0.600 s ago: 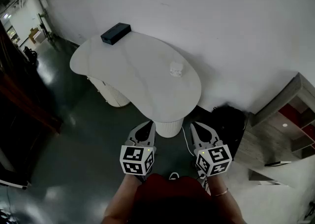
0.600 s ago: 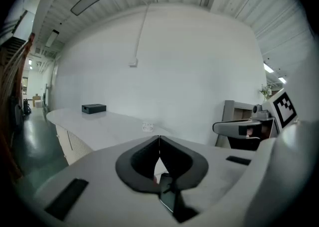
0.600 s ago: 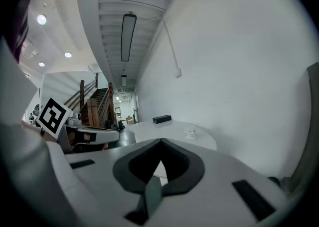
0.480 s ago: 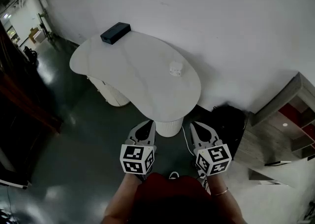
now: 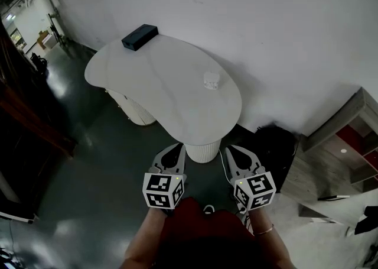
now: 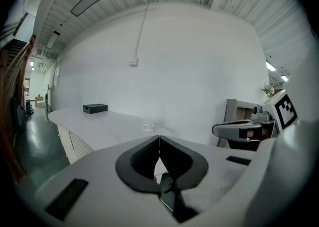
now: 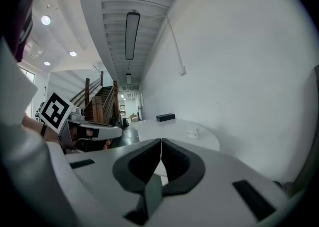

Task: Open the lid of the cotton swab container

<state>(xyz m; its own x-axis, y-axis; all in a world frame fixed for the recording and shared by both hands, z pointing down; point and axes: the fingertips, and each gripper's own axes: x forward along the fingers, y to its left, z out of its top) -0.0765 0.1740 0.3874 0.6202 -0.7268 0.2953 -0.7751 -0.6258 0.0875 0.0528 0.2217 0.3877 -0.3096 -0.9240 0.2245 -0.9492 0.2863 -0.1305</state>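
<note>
A small white cotton swab container (image 5: 211, 80) stands with its lid on near the right end of a white curved table (image 5: 159, 84). It shows small in the left gripper view (image 6: 148, 126) and in the right gripper view (image 7: 193, 132). My left gripper (image 5: 175, 150) is shut and empty, held low in front of the table's near end. Beside it my right gripper (image 5: 233, 151) is shut and empty too. Both are well short of the container.
A black box (image 5: 139, 37) lies at the table's far left end. The table stands against a white wall (image 5: 266, 37) on pale pedestals (image 5: 201, 152). Dark glossy floor (image 5: 94, 167) spreads to the left. A dark bag (image 5: 277, 146) and grey shelving (image 5: 342, 138) sit to the right.
The view has shifted slightly; both grippers have edged a little nearer the table and stay shut.
</note>
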